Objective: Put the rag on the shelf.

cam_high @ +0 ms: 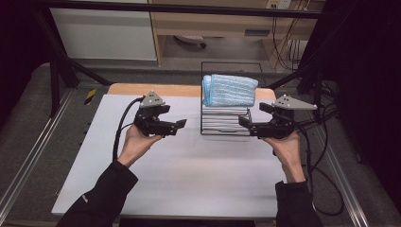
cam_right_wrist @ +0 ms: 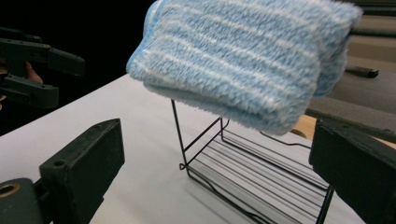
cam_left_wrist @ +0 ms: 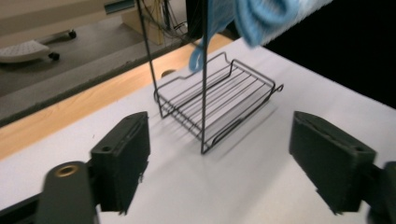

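Two claws: both are held above the white bench (cam_high: 189, 179), one to either side of a black wire rack (cam_high: 226, 125), and neither touches anything.
Left claw (cam_high: 181, 124): centre-left of the high view, jaws standing apart with nothing between them, aimed rightward at the rack.
Right claw (cam_high: 245, 118): centre-right of the high view, jaws likewise spread and empty, aimed leftward, with its tips just beside the rack's right edge.
Towel (cam_high: 230, 90): folded, blue with pale stripes, lying on the top level of the rack, just above the middle of the high view.
Towel up close (cam_right_wrist: 243, 60): in the right gripper view it takes the upper centre, a thick folded bundle overhanging the rack's thin posts.
Rack from the left (cam_left_wrist: 217, 100): in the left gripper view its ribbed lower shelf sits centre frame, bare, with the towel's edge hanging in from the top.
Long axis: the towel runs left to right across the frame, roughly level; its rounded folded end faces frame left, towards the left claw.
Step in hand: I'd judge this the approach, both claws lining up on the towel before any grasp.
Next move: it looks to call for raising a claw to the top level and closing on the towel's near edge or an end, without snagging the wires.
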The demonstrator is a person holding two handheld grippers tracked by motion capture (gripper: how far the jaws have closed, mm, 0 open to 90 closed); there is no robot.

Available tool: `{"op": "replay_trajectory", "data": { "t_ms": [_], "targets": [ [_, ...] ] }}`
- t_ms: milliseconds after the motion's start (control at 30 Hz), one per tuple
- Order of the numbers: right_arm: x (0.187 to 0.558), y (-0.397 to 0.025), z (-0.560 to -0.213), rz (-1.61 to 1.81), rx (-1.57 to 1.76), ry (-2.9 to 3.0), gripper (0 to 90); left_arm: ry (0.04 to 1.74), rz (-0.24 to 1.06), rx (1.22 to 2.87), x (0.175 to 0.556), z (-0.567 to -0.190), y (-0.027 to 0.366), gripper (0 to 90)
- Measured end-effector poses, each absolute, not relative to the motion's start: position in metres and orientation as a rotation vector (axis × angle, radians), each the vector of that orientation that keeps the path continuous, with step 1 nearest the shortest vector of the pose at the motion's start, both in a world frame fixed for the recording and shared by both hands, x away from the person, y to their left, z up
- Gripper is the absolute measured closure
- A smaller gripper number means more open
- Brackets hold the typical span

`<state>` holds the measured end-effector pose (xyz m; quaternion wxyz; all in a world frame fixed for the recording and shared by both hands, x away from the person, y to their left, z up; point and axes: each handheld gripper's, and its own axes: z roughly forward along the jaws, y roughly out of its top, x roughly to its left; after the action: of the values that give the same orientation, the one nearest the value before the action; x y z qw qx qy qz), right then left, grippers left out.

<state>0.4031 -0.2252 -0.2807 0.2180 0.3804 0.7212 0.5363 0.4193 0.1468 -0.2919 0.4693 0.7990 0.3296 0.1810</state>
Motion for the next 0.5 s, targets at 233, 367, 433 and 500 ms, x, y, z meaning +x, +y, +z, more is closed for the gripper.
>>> {"op": "replay_trajectory", "data": {
  "t_ms": [233,367,433,500],
  "targets": [
    [0.395,-0.222,-0.297,1.487,1.062,2.023,1.4,0.854,0.470,1.978,0.402,-0.316,0.171,13.0],
    [0.390,-0.221,-0.309,1.480,1.071,2.035,1.4,0.884,0.469,1.983,0.394,-0.330,0.186,13.0],
    [0.388,-0.221,-0.316,1.475,1.077,2.052,1.4,0.899,0.461,1.978,0.390,-0.338,0.193,13.0],
    [0.386,-0.221,-0.324,1.473,1.074,2.068,1.4,0.909,0.455,1.973,0.386,-0.345,0.201,13.0]
  ]
}}
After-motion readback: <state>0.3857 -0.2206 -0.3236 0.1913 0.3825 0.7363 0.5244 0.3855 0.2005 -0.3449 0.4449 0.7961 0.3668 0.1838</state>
